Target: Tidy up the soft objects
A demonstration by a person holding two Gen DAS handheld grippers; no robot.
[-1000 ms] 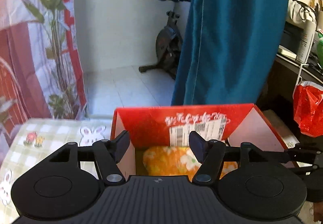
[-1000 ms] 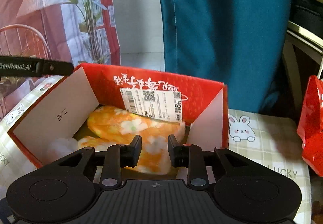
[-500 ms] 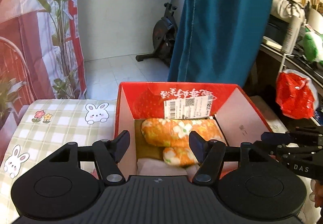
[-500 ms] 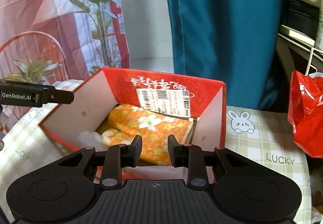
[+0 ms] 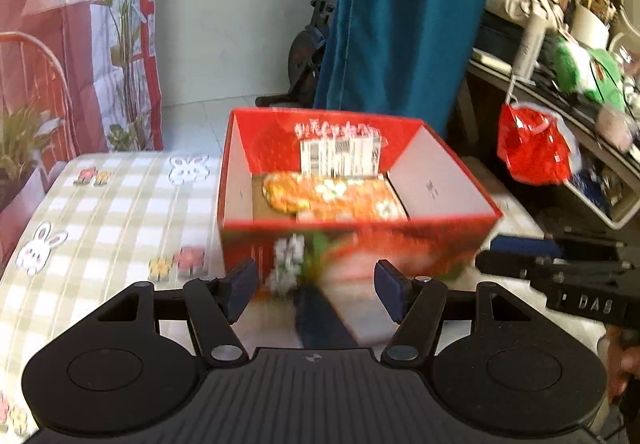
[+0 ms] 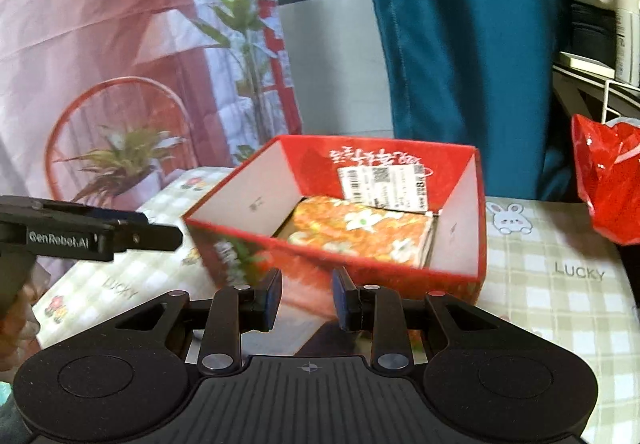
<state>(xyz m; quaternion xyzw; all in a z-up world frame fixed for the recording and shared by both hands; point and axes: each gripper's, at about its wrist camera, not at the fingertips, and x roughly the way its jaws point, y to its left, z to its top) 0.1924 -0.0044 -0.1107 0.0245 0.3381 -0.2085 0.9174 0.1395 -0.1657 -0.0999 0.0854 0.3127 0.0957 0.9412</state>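
Orange flowered cushions (image 6: 360,234) lie in the red box (image 6: 464,276); left hand-held gripper (image 5: 316,294) and right hand-held gripper (image 6: 307,298) both gape empty.

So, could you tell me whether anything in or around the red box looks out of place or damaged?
Nothing stands out. The red box sits flat on the checked tablecloth, undamaged where visible, with the orange floral cloth folded inside it. Nothing has spilled, and both tongs are empty in front of the box.

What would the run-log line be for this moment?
left gripper: open, empty | right gripper: open, empty | orange floral cloth: folded inside red box | box on checked tablecloth
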